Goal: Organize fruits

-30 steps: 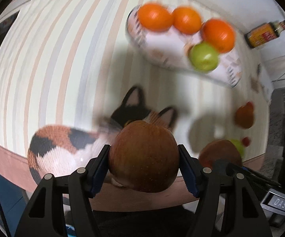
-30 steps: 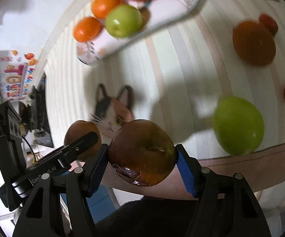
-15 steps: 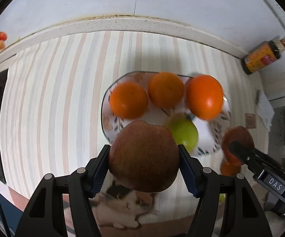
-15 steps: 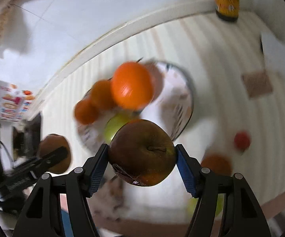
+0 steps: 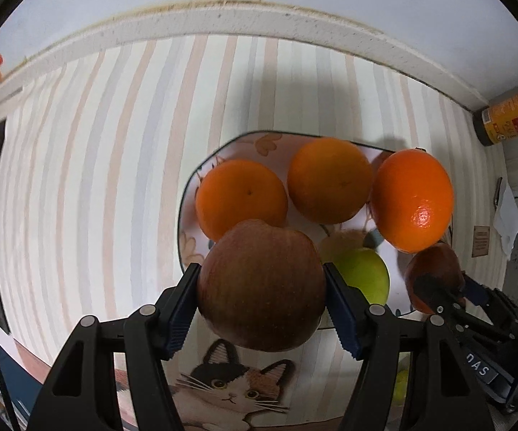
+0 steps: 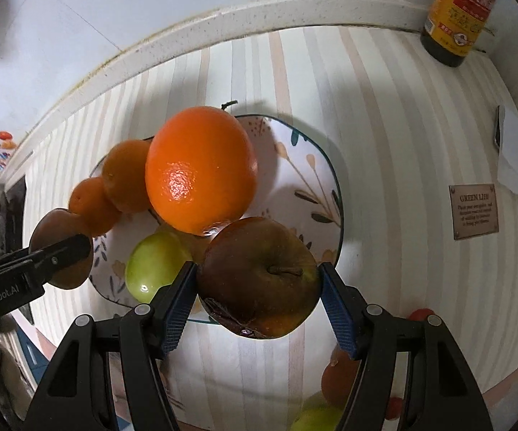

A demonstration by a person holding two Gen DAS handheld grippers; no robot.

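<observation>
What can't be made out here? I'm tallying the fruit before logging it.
- Left wrist view: the red apple hides part of the plate.
- Right wrist view: the fruits near the bottom edge are partly behind the right gripper's fingers; the bottle is cut off at the top.

We've got a red apple (image 5: 262, 289) clamped in our left gripper (image 5: 261, 303), poised above the near edge of the floral plate (image 5: 187, 248). On that plate sit three oranges (image 5: 241, 197) and a green apple (image 5: 363, 274); at right, our right gripper (image 5: 442, 298) holds a second dark apple (image 5: 434, 262)
</observation>
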